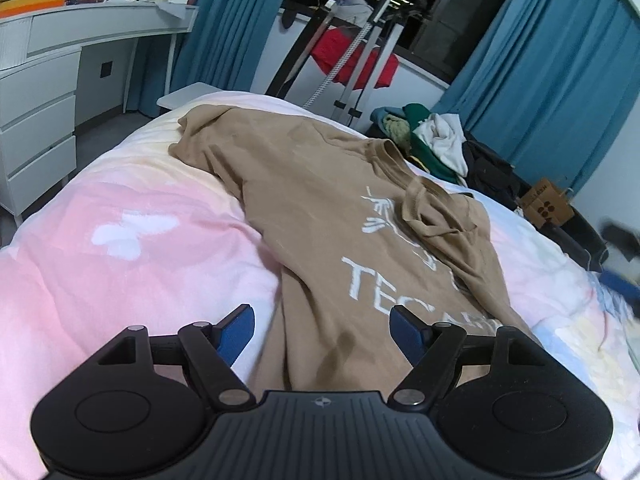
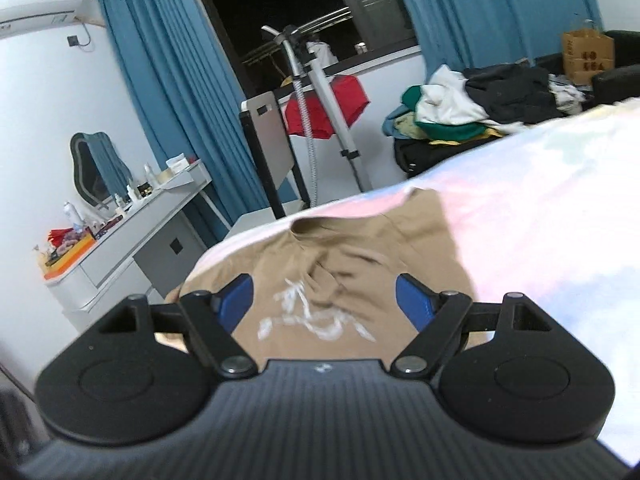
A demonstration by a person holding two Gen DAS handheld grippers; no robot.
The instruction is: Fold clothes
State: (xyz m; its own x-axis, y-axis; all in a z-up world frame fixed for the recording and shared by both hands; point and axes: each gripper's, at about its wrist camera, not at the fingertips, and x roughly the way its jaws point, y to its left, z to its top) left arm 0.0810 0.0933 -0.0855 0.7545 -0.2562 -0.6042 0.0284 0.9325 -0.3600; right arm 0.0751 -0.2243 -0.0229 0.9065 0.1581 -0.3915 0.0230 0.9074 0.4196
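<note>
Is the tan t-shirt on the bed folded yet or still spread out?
Mostly spread out: the tan t-shirt lies open on the bed, print showing, with just one sleeve flopped over it. No neat fold yet.

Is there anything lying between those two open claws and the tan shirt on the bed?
Nothing visible. The tan T-shirt with white print lies spread on the pink quilt, and both the left gripper and right gripper hang open directly over its cloth.

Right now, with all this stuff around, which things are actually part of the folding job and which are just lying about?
Part of the job:
tan T-shirt
left gripper, open
right gripper, open
bed

Just lying about:
clothes pile
red garment on a rack
dresser
paper bag
mirror
</note>
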